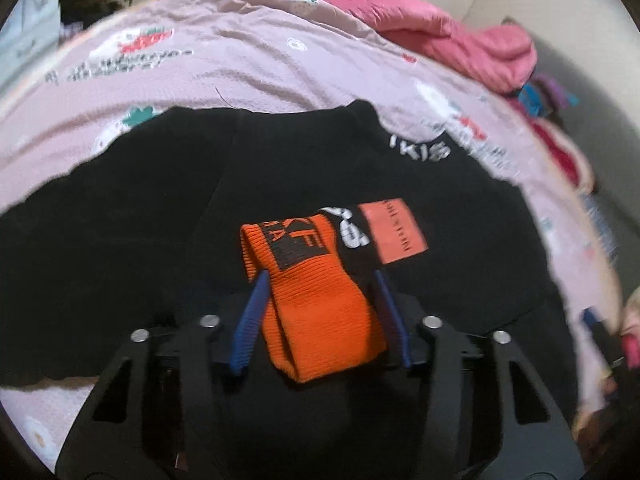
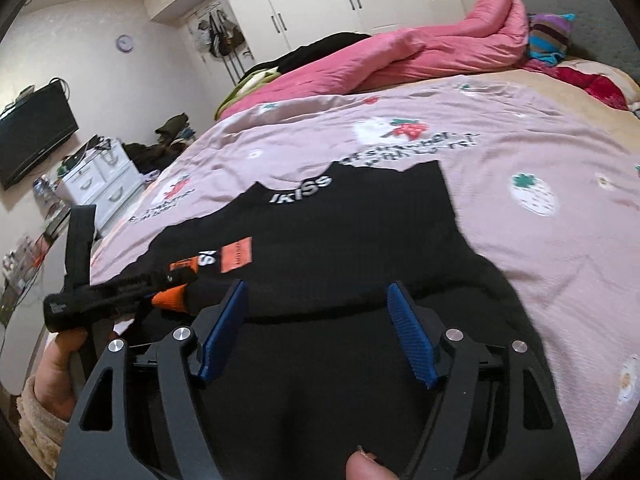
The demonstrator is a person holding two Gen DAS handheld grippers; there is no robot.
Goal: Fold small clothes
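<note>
A black sweater [image 1: 120,220] with white lettering and an orange patch [image 1: 394,232] lies spread on the pink printed bedsheet [image 1: 240,60]. Its orange ribbed cuff [image 1: 320,320] stands between the blue pads of my left gripper [image 1: 320,276], which is shut on it. In the right wrist view the left gripper [image 2: 160,280] reaches in from the left, orange cuff [image 2: 172,298] in its fingers. My right gripper [image 2: 317,285] hangs open low over the near part of the black sweater [image 2: 360,220], with nothing pinched between its pads.
A bunched pink quilt [image 2: 420,52] lies along the far side of the bed, with striped clothes [image 2: 548,36] by the headboard. White wardrobes, a wall TV [image 2: 36,140] and a small white drawer unit [image 2: 100,184] stand beyond the bed. A person's hand [image 2: 56,380] holds the left gripper.
</note>
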